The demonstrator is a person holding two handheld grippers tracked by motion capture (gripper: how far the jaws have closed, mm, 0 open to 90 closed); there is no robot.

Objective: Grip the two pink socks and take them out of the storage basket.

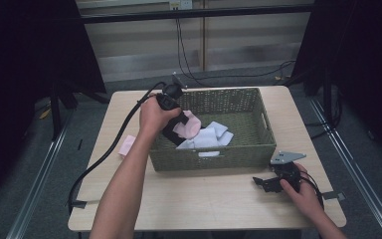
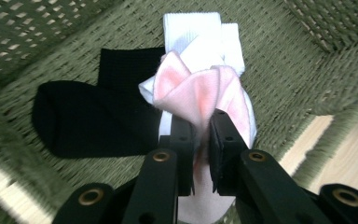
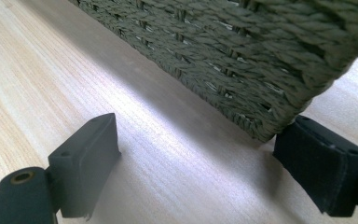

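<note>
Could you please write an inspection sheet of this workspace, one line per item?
Surface: light wooden table, mostly bare in front.
Job's things: pink sock held over the green woven basket; white socks and a black sock lie inside.
Clutter: a pink item on the table left of the basket.
Grippers: left gripper shut on the pink sock; right gripper open, resting on the table by the basket's corner.
Cables: thick black cable trails off the left gripper.
Surroundings: grey floor, dark curtains, wall cables.
</note>
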